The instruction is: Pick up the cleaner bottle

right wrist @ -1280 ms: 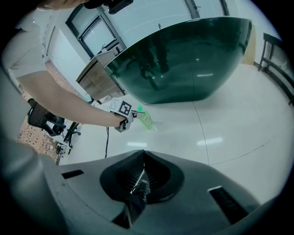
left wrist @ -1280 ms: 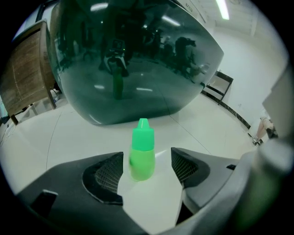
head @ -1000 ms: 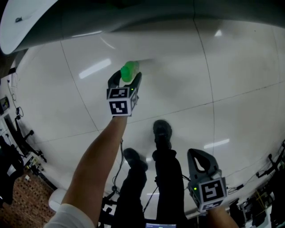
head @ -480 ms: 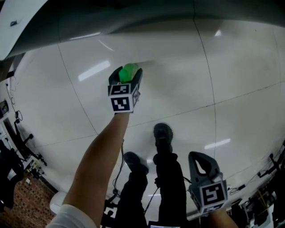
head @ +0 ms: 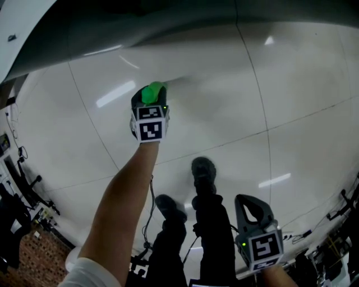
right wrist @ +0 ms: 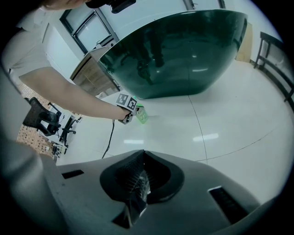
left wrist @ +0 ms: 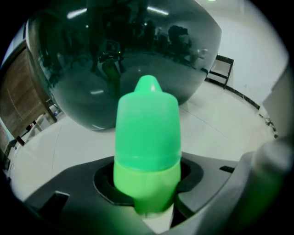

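Cleaner bottle (left wrist: 147, 137) upright, neck clamped between just-closing jaws of left gripper (head: 150, 98).

In the head view the cleaner bottle (head: 153, 91) is on the floor (head: 291, 112) toward 11 o'clock, just before the large bowl-shaped body (head: 185, 17) that spans the top edge at 12 o'clock; the left gripper (head: 149, 102) meets it from the 6 o'clock side, its jaws just having been closing, one on either side of the bottle's neck and pressing on it; the forearm (head: 126, 202) runs back toward 7 o'clock; two shoes (head: 203, 168) stand at 6 o'clock, well apart from the bottle; the right gripper (head: 251, 200) hangs at 5 o'clock, right of the shoes, jaws together with nothing between; stands and cables (head: 22, 185) line the floor's edge at 8 o'clock.
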